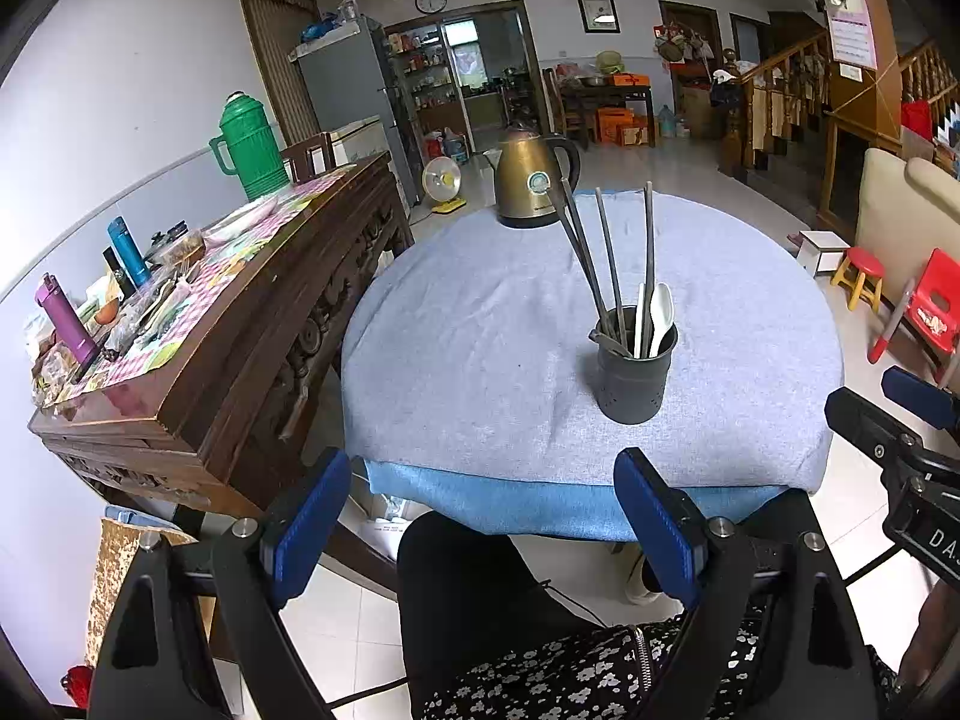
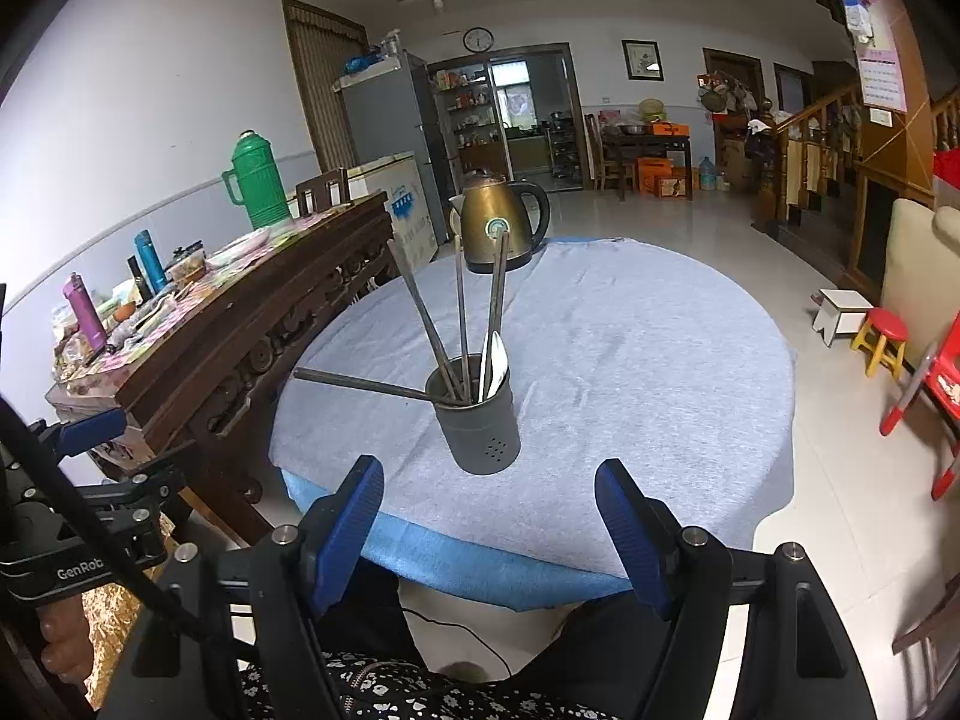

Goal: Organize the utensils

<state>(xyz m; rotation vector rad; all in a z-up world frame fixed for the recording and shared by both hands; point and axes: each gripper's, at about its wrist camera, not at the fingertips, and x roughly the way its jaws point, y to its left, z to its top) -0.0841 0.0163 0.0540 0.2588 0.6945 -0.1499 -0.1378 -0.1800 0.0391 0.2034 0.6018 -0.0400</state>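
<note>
Hovering off the near edge of the worktop (image 2: 600, 420), both grippers hold fingers spread wide, empty. Right gripper (image 2: 489, 516) sits nearer, the grey holder (image 2: 480, 429) dead ahead; left gripper (image 1: 483, 510) sees it rightward. Utensils (image 2: 462, 324) stand upright inside, one leaning left; kettle (image 2: 501, 228) beyond.

The right gripper (image 2: 489, 519) hangs at the near edge of the round surface (image 2: 630, 360), its blue-padded jaws spread wide with nothing between them. Just beyond them stands a dark grey cup (image 2: 477, 426) holding four long grey sticks (image 2: 462, 318) — one leans far out to the left, the rest fan upward — and a white spoon (image 2: 495, 363). A brass-coloured kettle (image 2: 501, 222) sits at the far edge. The left gripper (image 2: 90, 426) shows at the frame's left side.
</note>
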